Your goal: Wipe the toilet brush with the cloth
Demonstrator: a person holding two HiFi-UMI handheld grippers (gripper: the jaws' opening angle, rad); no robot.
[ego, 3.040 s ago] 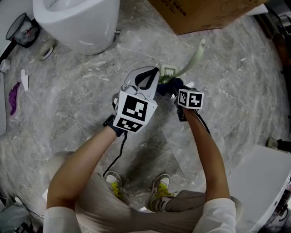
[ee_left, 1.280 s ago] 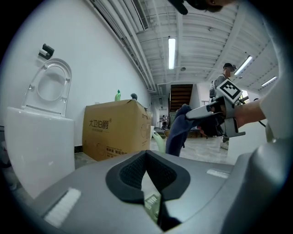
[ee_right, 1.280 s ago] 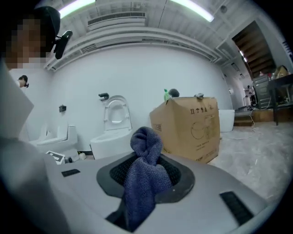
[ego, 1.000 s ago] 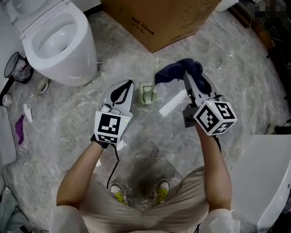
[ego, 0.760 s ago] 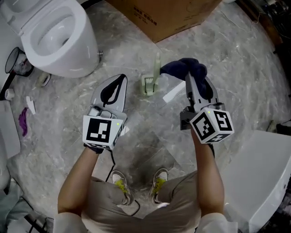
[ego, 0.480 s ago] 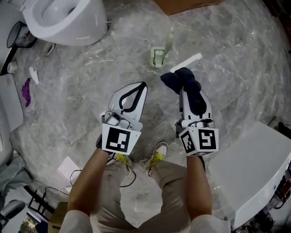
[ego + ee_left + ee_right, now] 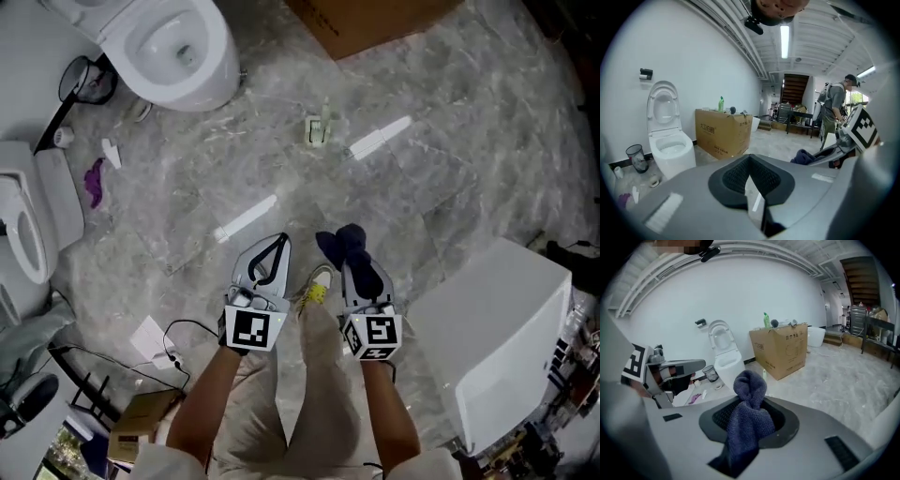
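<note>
The pale green toilet brush [image 7: 319,128] stands alone on the grey marble floor, far ahead of both grippers; it shows small in the right gripper view too [image 7: 764,374]. My right gripper [image 7: 349,257] is shut on a dark blue cloth [image 7: 343,244], which bunches up out of its jaws [image 7: 749,420]. My left gripper [image 7: 279,241] is shut with nothing in it, and its jaws [image 7: 750,159] meet in a thin slit. Both grippers are held side by side close to the person's legs, well clear of the brush.
A white toilet [image 7: 173,42] stands at the far left with a small bin [image 7: 89,82] beside it. A cardboard box [image 7: 370,23] sits beyond the brush. A white cabinet [image 7: 497,342] is close on the right, another toilet [image 7: 28,234] on the left. Cables [image 7: 169,342] lie near the feet.
Both grippers have drawn back from the brush toward the body and the head has risen. The brush stays on the floor. The cloth remains in the right gripper.
</note>
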